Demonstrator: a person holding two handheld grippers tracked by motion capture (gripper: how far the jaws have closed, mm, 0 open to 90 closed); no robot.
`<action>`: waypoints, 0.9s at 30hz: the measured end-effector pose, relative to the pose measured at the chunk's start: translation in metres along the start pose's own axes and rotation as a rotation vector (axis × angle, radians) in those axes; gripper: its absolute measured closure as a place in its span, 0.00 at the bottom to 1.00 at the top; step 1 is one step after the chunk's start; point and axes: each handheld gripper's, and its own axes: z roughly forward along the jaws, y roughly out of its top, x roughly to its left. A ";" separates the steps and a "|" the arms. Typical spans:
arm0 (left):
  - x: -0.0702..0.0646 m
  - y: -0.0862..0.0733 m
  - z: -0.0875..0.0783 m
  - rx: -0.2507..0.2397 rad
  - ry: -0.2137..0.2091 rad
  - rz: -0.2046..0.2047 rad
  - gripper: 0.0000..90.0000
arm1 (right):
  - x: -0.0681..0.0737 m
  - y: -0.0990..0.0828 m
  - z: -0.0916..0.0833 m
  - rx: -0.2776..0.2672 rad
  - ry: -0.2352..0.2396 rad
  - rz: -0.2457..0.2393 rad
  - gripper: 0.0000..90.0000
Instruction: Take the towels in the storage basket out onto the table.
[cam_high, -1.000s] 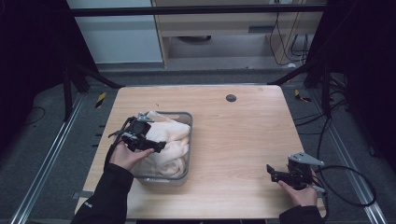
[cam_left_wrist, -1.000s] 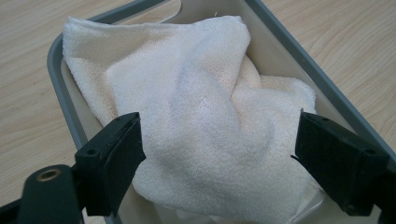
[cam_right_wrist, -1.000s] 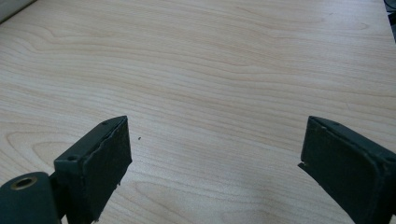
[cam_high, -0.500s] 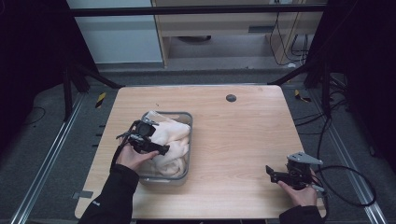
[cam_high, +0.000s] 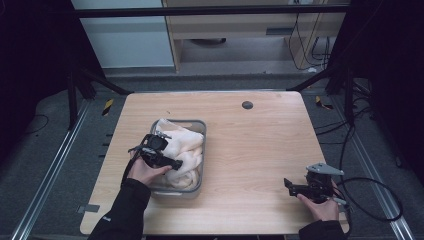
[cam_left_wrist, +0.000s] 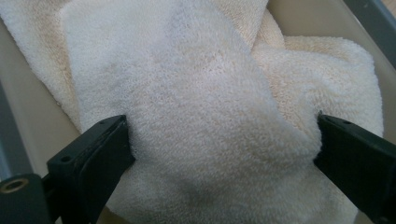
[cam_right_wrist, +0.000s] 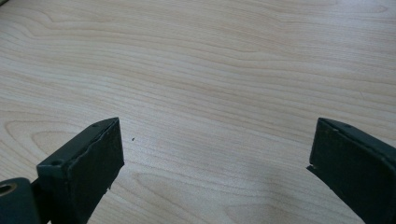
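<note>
Nearest to you, your right hand (cam_high: 324, 206) holds the right gripper (cam_high: 289, 185) low over the front right part of the worktop (cam_high: 260, 150), its black cable (cam_high: 372, 200) looping off past the right edge. In the right gripper view its jaws stand wide apart with nothing between them, just bare pale wood grain beneath. The grey three-cornered plate (cam_high: 324, 169) sits on top of it.

A little farther in, on your left side, your left hand (cam_high: 145, 171) and dark sleeve (cam_high: 122, 215) reach up to the left gripper (cam_high: 176, 165), which is over the grey tray (cam_high: 202, 150) on the left half of the worktop. The cream towel (cam_high: 187, 150) lies bunched inside that tray, filling most of it, with folds rising to about the rim. In the left gripper view your jaws are spread wide on either side of a thick fold of the towel (cam_left_wrist: 205, 116); the inner faces look to be just touching the pile on both sides, but they have not squeezed it, so the towel is framed rather than gripped. The tray's beige floor (cam_left_wrist: 32, 121) shows beside the towel at the left.

Beyond the tray, a small dark round spot (cam_high: 247, 105) sits on the worktop near its far edge. Past the worktop you have grey floor (cam_high: 225, 80) and a pale cabinet (cam_high: 235, 30).
</note>
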 end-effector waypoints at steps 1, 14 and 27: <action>0.000 0.000 0.001 0.008 -0.001 0.003 0.04 | 0.000 0.000 0.000 0.002 0.001 -0.004 0.03; 0.001 -0.003 0.012 0.057 -0.008 -0.021 0.18 | 0.000 0.000 0.001 0.010 0.000 -0.010 0.03; 0.002 -0.003 0.015 0.083 -0.025 -0.065 0.56 | 0.001 0.000 0.002 0.022 0.014 -0.012 0.03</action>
